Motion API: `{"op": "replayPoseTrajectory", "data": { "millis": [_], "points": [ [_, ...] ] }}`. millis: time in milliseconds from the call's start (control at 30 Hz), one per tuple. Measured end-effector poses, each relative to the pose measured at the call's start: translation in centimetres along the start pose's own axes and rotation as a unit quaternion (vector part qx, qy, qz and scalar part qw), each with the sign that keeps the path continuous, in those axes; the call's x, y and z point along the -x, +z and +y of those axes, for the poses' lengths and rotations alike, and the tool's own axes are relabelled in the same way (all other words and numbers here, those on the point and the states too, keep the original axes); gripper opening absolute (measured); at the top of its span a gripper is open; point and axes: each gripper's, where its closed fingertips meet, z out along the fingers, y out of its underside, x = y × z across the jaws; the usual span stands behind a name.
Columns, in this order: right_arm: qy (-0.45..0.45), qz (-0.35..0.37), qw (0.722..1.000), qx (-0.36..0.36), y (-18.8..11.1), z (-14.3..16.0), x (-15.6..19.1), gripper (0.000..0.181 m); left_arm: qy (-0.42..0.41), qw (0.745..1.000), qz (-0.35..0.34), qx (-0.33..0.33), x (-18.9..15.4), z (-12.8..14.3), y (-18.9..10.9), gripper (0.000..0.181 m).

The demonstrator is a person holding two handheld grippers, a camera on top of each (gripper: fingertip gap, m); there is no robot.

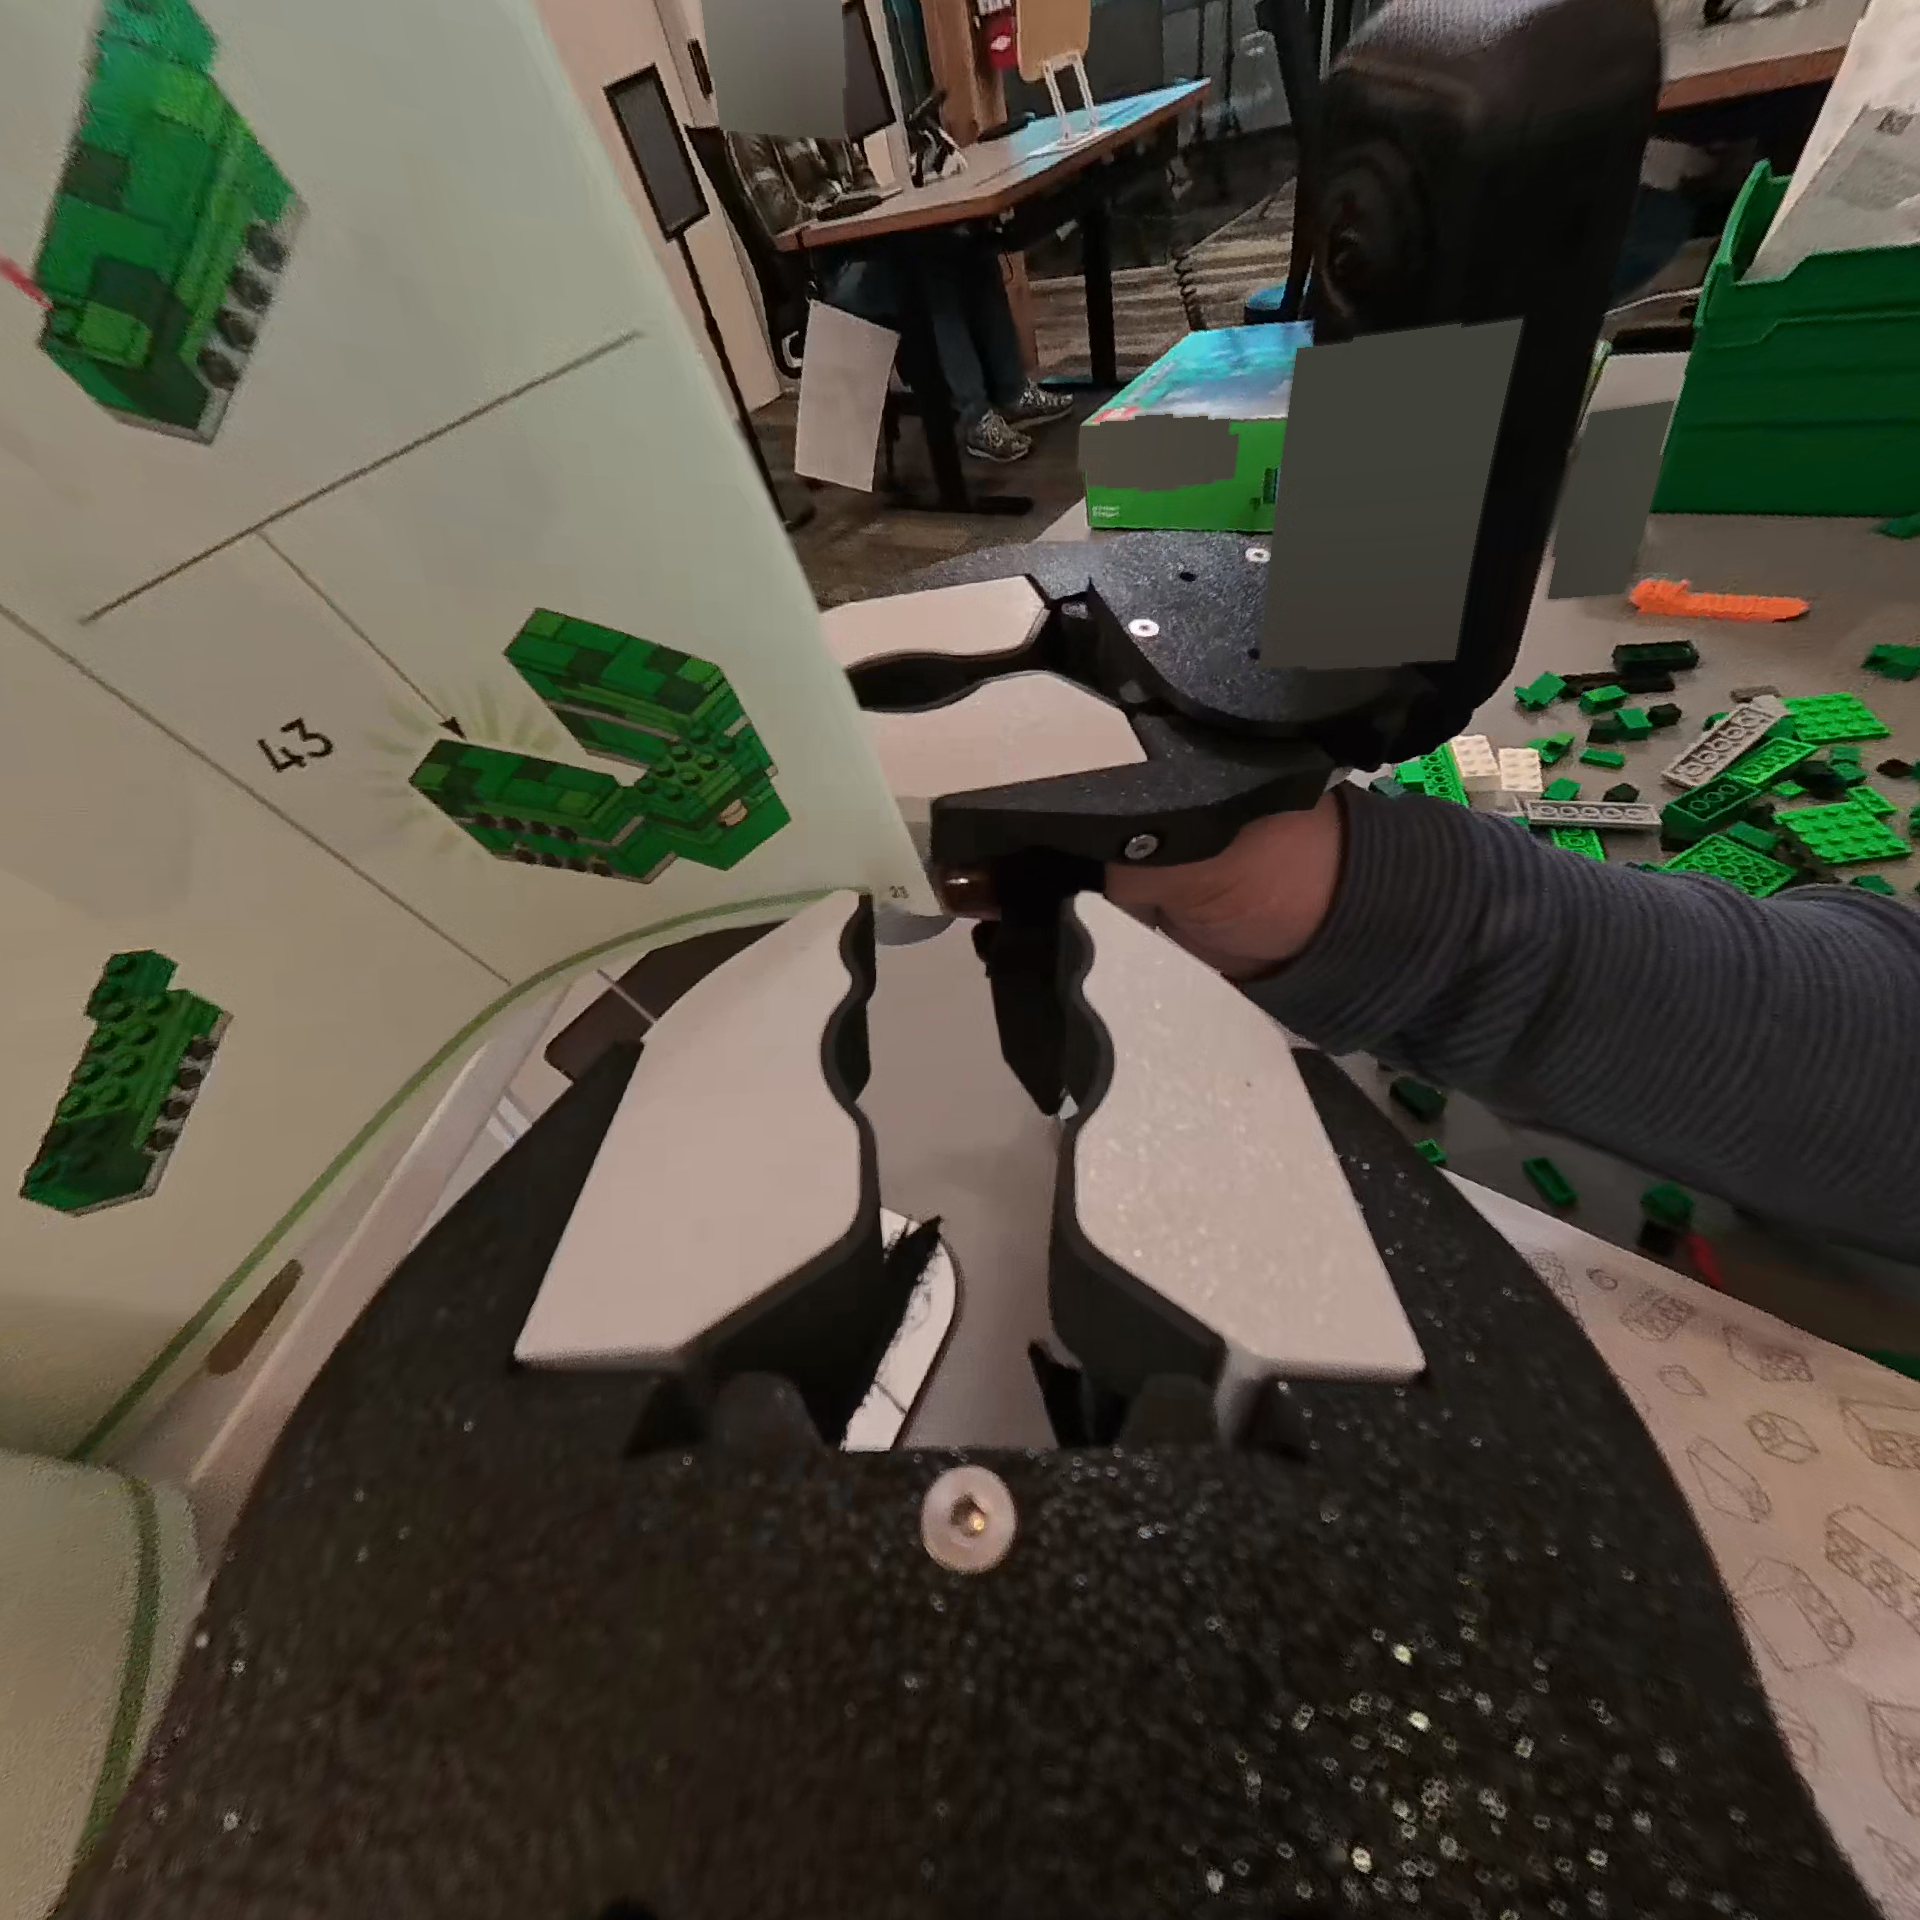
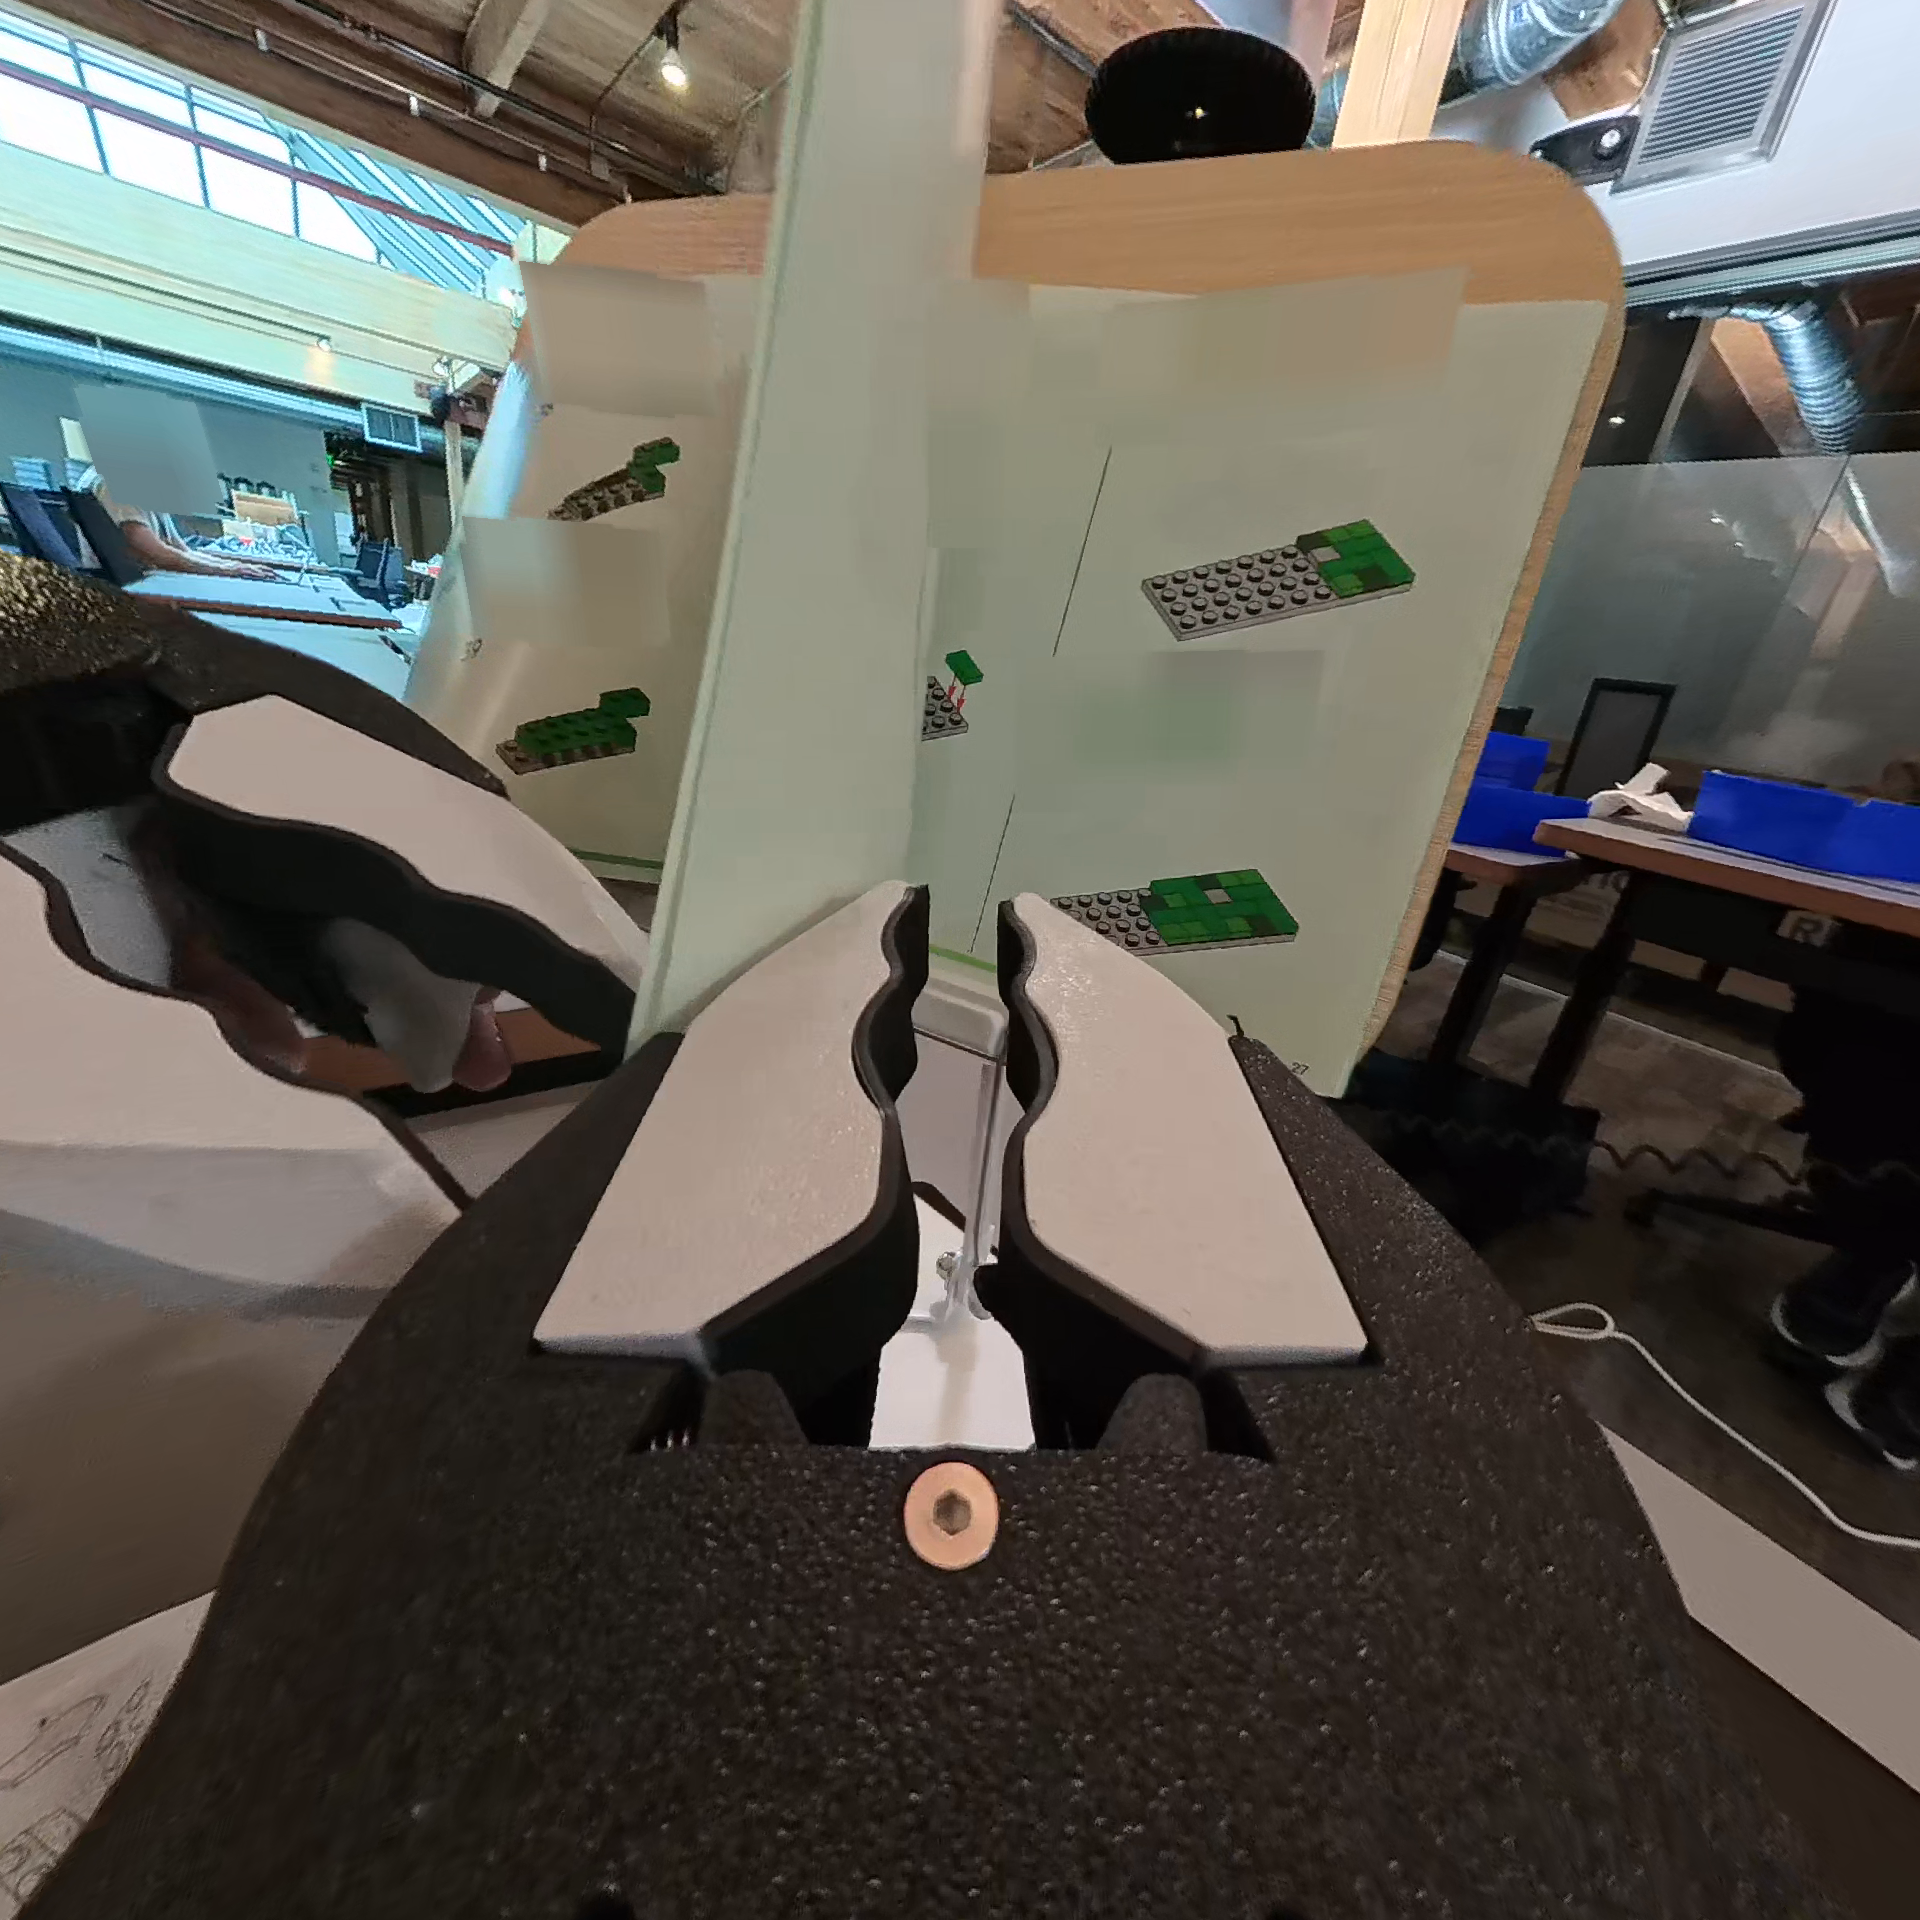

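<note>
A brick-building instruction booklet (image 2: 1195,727) stands open on a wooden stand (image 2: 1299,208). One page (image 1: 416,520) is lifted and stands nearly edge-on in the right wrist view (image 2: 790,520). My left gripper (image 1: 971,914) is open, and the page's curled lower corner (image 1: 902,914) lies just by its left fingertip. My right gripper (image 2: 961,899) has its jaws a narrow gap apart with nothing between them, close in front of the booklet's lower edge. It also shows in the left wrist view (image 1: 1039,675), held by a hand in a striped sleeve (image 1: 1558,987), its tips hidden behind the page.
Loose green, grey and white bricks (image 1: 1745,779) lie scattered on the table to the right, with an orange tool (image 1: 1714,601). A green set box (image 1: 1184,436) and stacked green bins (image 1: 1797,374) stand behind. Printed paper (image 1: 1766,1507) covers the near table. Desks stand beyond.
</note>
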Motion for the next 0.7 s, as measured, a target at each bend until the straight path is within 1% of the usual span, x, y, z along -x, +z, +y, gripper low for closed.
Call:
{"op": "replayPoseTrajectory", "data": {
  "millis": [100,300,400,567,700],
  "points": [
    [-0.004,0.000,1.000,0.002,0.1,0.1,0.1,0.011,-0.011,1.000,-0.004,-0.011,0.4,-0.3,-0.7,0.032],
    [-0.004,-0.001,1.000,0.003,0.1,0.1,0.1,0.011,-0.016,0.998,-0.026,-0.047,1.4,-1.2,-1.6,0.023],
    [-0.006,-0.001,1.000,0.006,0.1,0.2,0.1,0.011,-0.012,0.998,-0.032,-0.055,1.4,-1.4,-1.4,0.022],
    [-0.006,-0.002,1.000,0.008,0.1,0.3,0.1,0.011,-0.017,0.999,-0.015,-0.048,1.0,-1.0,-0.5,0.021],
    [-0.006,-0.003,1.000,0.010,0.1,0.4,0.1,0.011,-0.023,0.999,-0.008,-0.040,0.8,-0.6,0.1,0.015]
  ]
}}
